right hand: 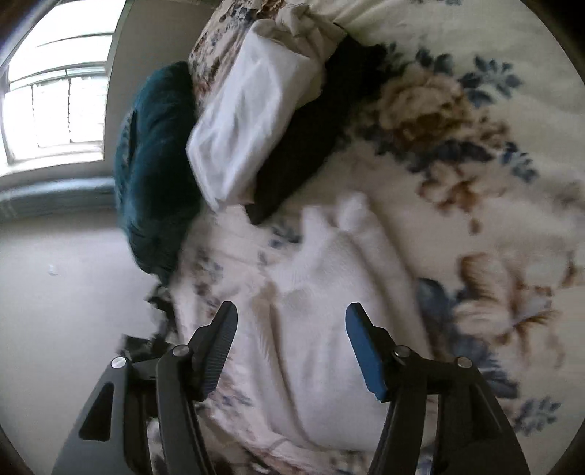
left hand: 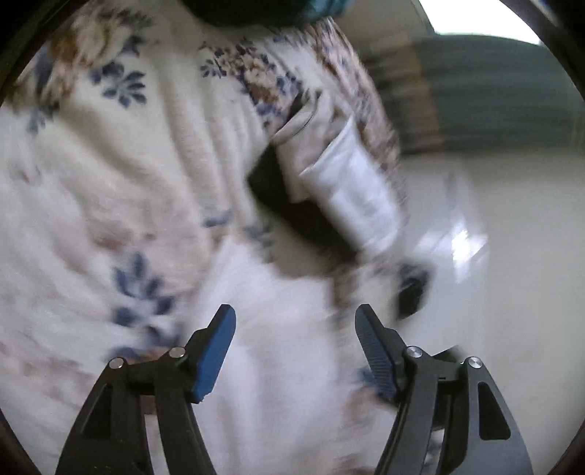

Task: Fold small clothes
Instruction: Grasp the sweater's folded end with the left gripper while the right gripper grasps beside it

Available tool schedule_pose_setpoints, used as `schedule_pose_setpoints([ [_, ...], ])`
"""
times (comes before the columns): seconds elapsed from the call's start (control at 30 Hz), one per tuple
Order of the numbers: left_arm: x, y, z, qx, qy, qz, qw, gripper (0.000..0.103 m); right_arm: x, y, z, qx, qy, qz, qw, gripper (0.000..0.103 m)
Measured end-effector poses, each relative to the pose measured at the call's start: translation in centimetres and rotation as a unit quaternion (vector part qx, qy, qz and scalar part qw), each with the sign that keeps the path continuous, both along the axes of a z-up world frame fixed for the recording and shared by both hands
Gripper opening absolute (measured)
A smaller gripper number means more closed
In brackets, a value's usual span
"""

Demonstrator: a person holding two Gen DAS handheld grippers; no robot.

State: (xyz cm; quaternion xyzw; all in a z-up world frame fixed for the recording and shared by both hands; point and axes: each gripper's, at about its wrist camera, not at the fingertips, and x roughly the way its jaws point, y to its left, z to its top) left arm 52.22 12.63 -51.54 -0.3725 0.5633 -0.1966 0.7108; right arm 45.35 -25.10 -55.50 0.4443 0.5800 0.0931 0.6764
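A white garment (right hand: 321, 329) lies rumpled on the floral blanket (right hand: 457, 120), just ahead of my open right gripper (right hand: 290, 314), which hovers above it and holds nothing. In the left wrist view the same white garment (left hand: 278, 329) is a blur under my open left gripper (left hand: 296, 316), also empty. A folded white cloth (right hand: 248, 124) lies on a black garment (right hand: 314, 139) further along the bed; both show in the left wrist view, the white cloth (left hand: 354, 190) over the black one (left hand: 292, 204).
A dark teal cushion (right hand: 157, 164) sits at the bed's edge beside the folded pile. A beige cloth (right hand: 303, 25) lies bunched behind the pile. The pale floor (right hand: 65, 285) lies past the bed's edge, with a bright window (right hand: 55, 91) beyond.
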Motion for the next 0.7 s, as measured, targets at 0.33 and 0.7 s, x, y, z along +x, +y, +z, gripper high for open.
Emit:
schedule_pose_setpoints([
  [0.33,-1.4,-4.9,-4.0,0.138,0.001,-0.105,0.9849,0.011,-0.4,3.7,-4.9,-0.066,0.029,0.063,0.995,0.008],
  [0.7,0.7,1.1,-7.5,0.089,0.091,-0.022,0.9916,0.011,1.7,-1.0,-4.1,-0.131,0.064,0.029,0.989,0.004],
])
